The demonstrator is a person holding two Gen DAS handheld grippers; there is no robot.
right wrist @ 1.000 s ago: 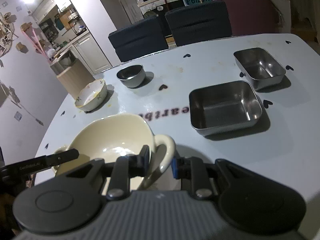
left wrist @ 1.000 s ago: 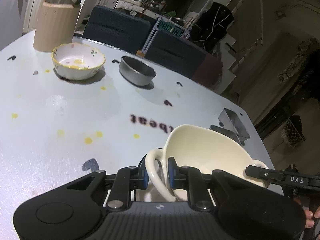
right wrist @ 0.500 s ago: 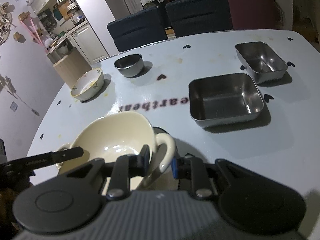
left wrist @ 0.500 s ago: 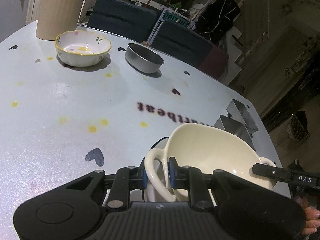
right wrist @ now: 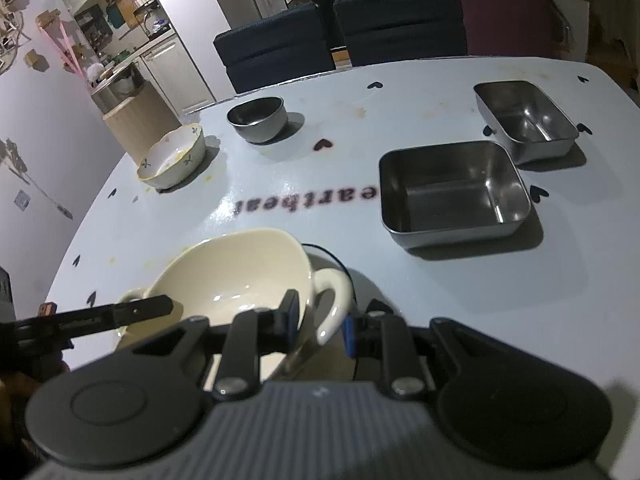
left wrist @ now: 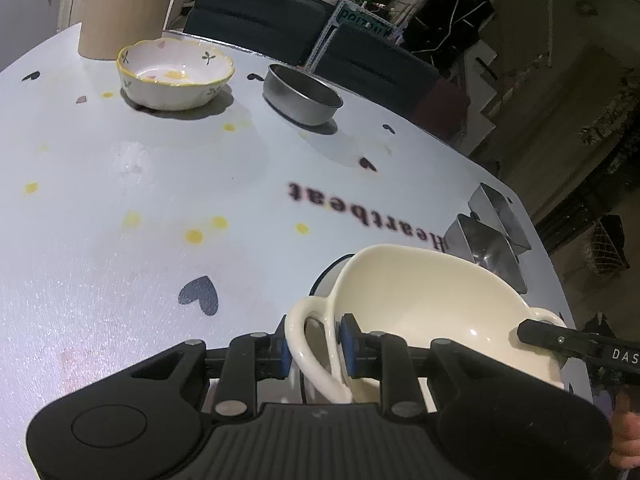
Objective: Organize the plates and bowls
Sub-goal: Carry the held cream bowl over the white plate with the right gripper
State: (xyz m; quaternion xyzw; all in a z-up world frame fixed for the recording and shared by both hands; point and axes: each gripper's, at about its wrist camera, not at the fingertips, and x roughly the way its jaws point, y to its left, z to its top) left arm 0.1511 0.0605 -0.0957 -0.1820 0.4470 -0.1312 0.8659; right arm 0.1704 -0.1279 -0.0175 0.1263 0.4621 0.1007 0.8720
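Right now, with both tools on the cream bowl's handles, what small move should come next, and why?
Probably open the right tool too. The cream bowl looks set down on the table, and the left tool has its jaws opening around one handle, while the right tool clamps the other.

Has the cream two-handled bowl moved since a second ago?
Yes, slightly. In the left wrist view the cream bowl has drawn back toward the camera from the Heartbeat lettering, which it half covered before.
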